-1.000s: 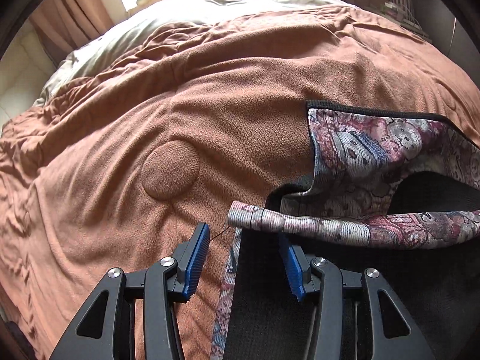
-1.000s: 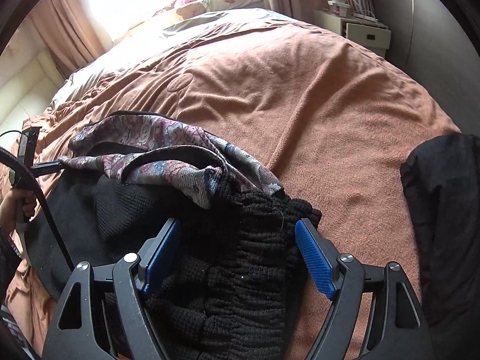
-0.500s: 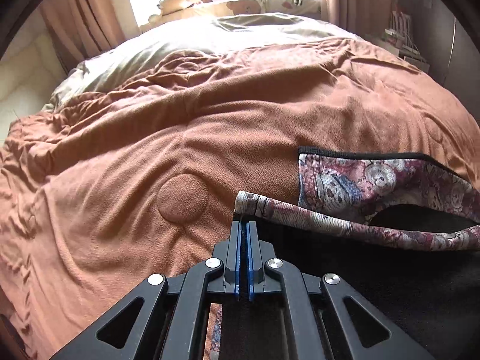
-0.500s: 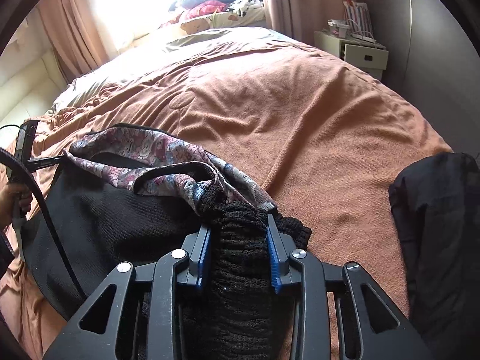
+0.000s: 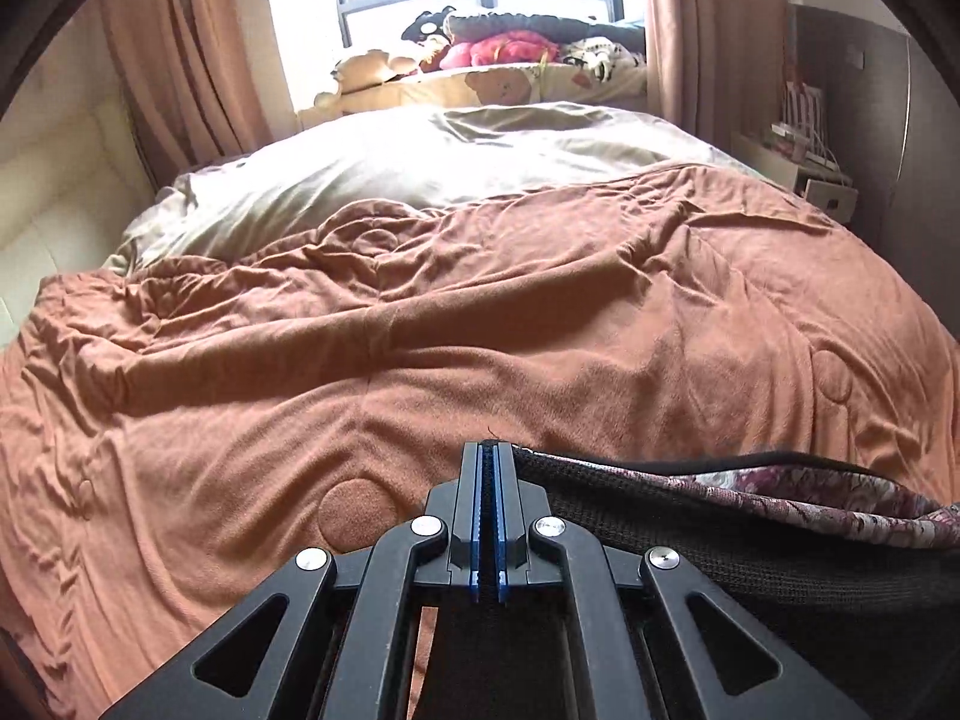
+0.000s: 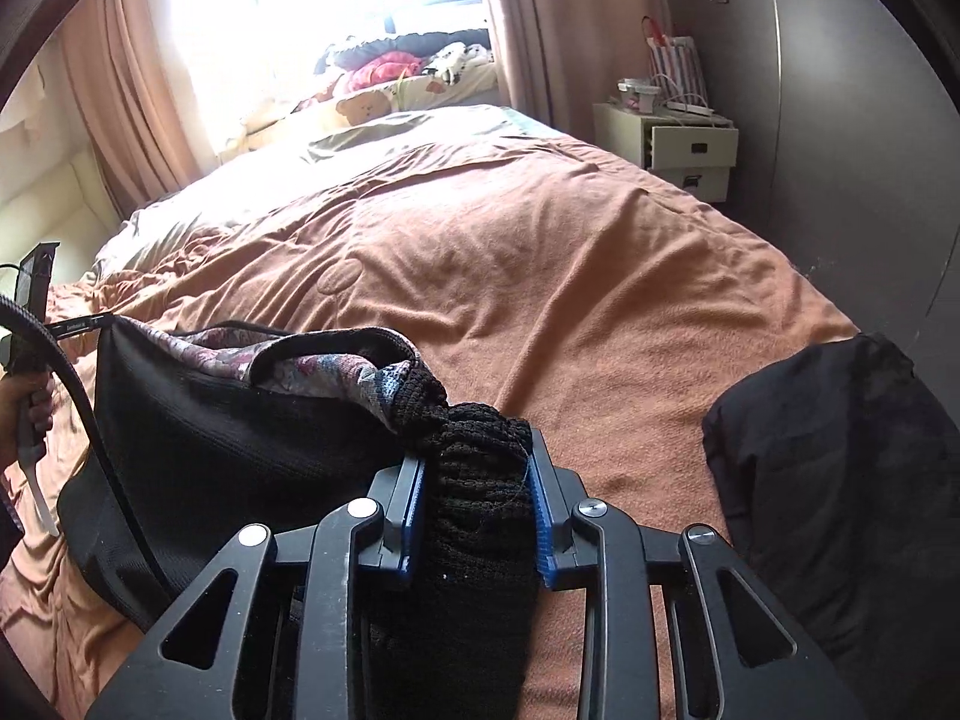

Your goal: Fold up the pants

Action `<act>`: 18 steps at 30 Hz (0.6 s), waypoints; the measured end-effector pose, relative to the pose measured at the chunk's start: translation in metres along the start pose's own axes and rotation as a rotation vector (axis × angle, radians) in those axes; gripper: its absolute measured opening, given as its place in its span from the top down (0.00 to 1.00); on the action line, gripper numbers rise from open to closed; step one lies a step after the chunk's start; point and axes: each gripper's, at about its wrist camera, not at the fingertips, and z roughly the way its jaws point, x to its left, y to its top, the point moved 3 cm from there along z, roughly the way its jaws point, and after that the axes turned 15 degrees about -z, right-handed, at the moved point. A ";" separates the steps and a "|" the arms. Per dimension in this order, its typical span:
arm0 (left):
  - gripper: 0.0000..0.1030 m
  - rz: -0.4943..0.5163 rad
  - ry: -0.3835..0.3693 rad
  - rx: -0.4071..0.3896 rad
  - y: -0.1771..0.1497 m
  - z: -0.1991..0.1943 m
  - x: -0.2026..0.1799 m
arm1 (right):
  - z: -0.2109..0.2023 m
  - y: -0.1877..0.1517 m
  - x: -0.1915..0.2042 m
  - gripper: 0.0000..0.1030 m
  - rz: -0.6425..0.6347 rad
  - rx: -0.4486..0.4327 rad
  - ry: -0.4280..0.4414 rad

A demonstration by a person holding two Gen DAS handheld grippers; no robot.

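Observation:
The pants (image 6: 198, 450) are black knit with a pink patterned lining (image 5: 840, 492) and lie on the brown blanket. In the left wrist view my left gripper (image 5: 493, 450) is shut on a thin edge of the pants (image 5: 690, 546), which stretches away to the right, lifted off the bed. My right gripper (image 6: 477, 450) is shut on the bunched black waistband (image 6: 474, 516), its blue pads (image 6: 414, 510) pressing on both sides. The right wrist view shows the left gripper (image 6: 36, 276) at the far left holding up the pants' corner, with a hand (image 6: 24, 414) below it.
The brown blanket (image 5: 420, 360) covers a wide bed with a pale sheet (image 5: 420, 162) beyond it. A separate black garment (image 6: 828, 480) lies at the bed's right edge. A white nightstand (image 6: 690, 150) stands at the far right, and plush toys (image 5: 510, 51) sit by the window.
Both grippers went from open to shut on the pants. The left one then rose, lifting the pants' edge off the blanket; the right one also came up a little with the waistband.

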 end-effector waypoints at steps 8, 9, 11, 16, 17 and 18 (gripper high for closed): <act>0.97 -0.026 0.048 -0.040 0.018 0.028 -0.020 | 0.029 0.011 -0.006 0.74 0.035 0.008 -0.024; 0.96 -0.026 0.061 -0.024 0.017 0.037 -0.022 | 0.035 0.013 -0.006 0.74 0.038 0.007 -0.019; 0.93 0.006 0.096 0.074 0.009 0.061 -0.026 | 0.049 0.016 -0.003 0.71 0.016 0.026 -0.044; 0.69 -0.039 0.081 0.197 -0.012 0.071 -0.007 | 0.068 0.014 -0.006 0.56 0.059 0.098 0.022; 0.49 -0.058 0.070 0.191 -0.014 0.066 -0.001 | 0.063 0.014 -0.007 0.47 0.067 0.083 0.033; 0.39 -0.069 0.065 0.171 -0.015 0.058 0.005 | 0.059 0.014 -0.010 0.42 0.069 0.074 0.029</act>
